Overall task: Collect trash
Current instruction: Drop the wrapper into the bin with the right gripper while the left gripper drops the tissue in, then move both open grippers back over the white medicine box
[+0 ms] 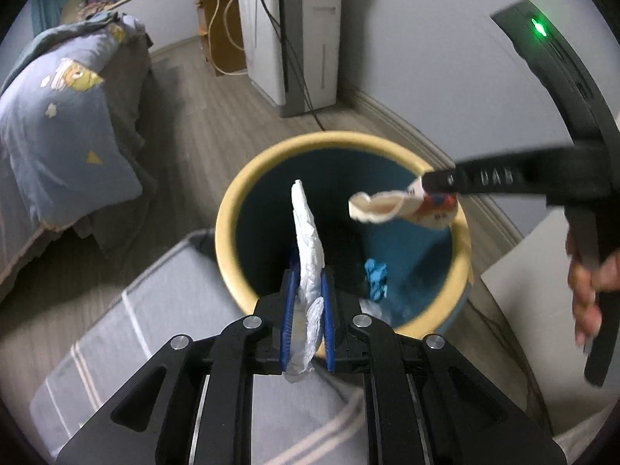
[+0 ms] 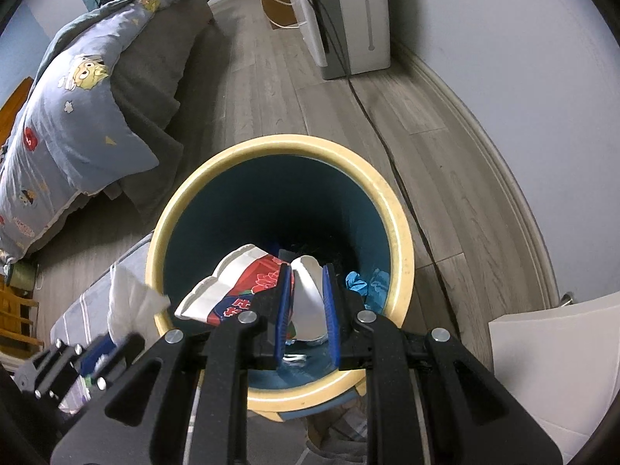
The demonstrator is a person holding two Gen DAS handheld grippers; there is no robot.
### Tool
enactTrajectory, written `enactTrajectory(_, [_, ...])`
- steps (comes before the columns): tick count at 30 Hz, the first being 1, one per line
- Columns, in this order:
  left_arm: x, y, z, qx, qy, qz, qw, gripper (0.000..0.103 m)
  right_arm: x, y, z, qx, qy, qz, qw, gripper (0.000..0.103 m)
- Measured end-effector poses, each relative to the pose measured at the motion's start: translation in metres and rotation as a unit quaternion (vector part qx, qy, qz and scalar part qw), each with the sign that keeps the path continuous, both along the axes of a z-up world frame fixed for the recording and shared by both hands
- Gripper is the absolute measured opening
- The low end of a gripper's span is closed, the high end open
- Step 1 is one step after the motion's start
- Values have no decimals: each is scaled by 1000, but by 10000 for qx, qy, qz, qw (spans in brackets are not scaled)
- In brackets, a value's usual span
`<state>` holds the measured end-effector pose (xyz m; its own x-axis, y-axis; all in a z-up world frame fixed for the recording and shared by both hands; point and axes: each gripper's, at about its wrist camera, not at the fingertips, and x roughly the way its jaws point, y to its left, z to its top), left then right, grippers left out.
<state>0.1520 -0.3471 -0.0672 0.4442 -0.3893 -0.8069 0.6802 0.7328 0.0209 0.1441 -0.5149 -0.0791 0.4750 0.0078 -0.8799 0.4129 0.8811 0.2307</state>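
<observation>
Your left gripper (image 1: pixel 308 310) pinches a white wrapper (image 1: pixel 308 255) between its blue pads, sticking upright over the near rim of the bin (image 1: pixel 232 209). Your right gripper (image 2: pixel 306 310) clamps a crushed paper cup (image 2: pixel 232 286) with red-blue print, held over the bin's (image 2: pixel 399 240) open mouth. Blue crumpled trash (image 2: pixel 368 283) lies inside. Bedding (image 2: pixel 77 116) lies left; a white appliance (image 2: pixel 348 15) stands by the wall.

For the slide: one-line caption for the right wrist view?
Right gripper holds a crushed paper cup over the yellow-rimmed bin, blue glove already inside.
</observation>
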Motion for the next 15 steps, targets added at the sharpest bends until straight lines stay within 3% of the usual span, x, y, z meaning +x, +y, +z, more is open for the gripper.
enactTrajectory(3, [6, -3, 6, -87, -137, 28, 9999, 38, -1, -3, 2, 51, -130, -33, 9999, 20])
enactTrajectory(5, [7, -3, 9, -158, -221, 66, 9996, 64, -3, -3, 5, 14, -225, -33, 9997, 30])
enactTrajectory(7, [8, 0, 10, -188, -266, 114, 9994, 69, -4, -4, 7, -26, -298, -67, 9995, 38])
enactTrajectory(10, [8, 4, 9, -159, -279, 251, 9992, 86, -6, -8, 9, -37, -322, -141, 9994, 53])
enactTrajectory(15, [7, 23, 11, -57, -343, 491, 9982, 95, -7, -5, 16, -266, -295, -279, 9988, 97])
